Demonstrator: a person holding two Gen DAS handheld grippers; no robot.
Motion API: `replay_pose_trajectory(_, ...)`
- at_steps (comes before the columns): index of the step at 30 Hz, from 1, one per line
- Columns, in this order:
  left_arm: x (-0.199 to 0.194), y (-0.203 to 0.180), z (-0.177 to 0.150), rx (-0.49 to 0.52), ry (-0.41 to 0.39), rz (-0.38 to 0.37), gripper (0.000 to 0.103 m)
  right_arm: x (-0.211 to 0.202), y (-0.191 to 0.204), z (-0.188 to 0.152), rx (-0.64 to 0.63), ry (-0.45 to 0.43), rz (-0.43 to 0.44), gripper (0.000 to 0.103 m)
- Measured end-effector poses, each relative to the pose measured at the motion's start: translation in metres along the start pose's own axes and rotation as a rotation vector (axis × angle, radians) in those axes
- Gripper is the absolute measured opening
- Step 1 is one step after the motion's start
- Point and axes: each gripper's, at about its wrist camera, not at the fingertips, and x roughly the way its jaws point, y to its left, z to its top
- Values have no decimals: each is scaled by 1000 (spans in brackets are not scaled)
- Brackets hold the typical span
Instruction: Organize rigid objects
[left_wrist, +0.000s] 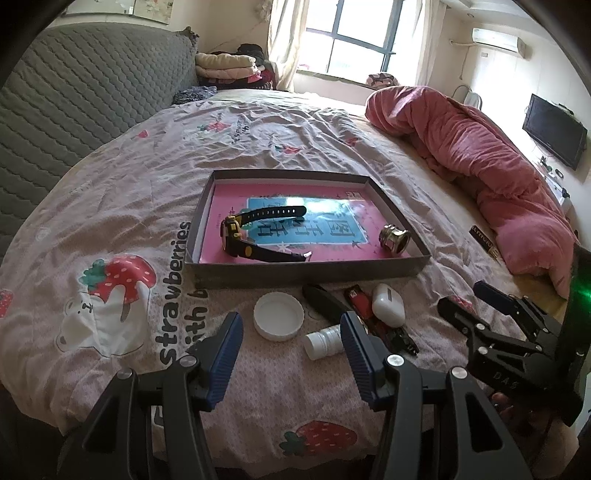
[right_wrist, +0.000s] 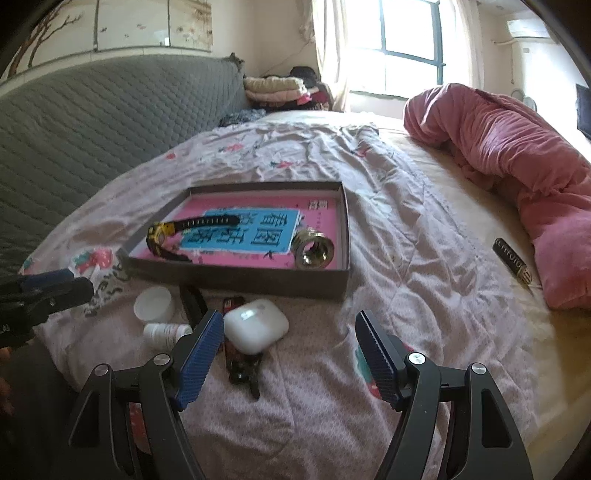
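Note:
A grey shallow tray lies on the bed with a pink book as its floor. In it are a black and yellow watch and a brass fitting. In front of the tray lie a white lid, a small white bottle, a white earbud case, a black folded tool and a red and black tool. My left gripper hovers open before the lid and bottle. My right gripper is open, empty, with the case by its left finger.
A black bar with lettering lies at the right beside a rolled pink quilt. The strawberry-print sheet covers the bed. A grey quilted headboard stands at the left, folded clothes at the back.

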Motion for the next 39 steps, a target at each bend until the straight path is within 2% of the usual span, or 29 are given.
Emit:
replay_pose_trajectory(14, 12, -2, -8, -7, 59, 3, 55, 4, 7, -10, -46, 51, 18, 75)
replay_pose_trajectory(23, 22, -7, -14, 7, 101, -7, 55, 8, 0, -12, -9, 76, 26, 75)
replay_pose_trajectory(39, 38, -16, -24, 3, 169, -21, 54, 24, 20, -21, -109, 156, 37, 75)
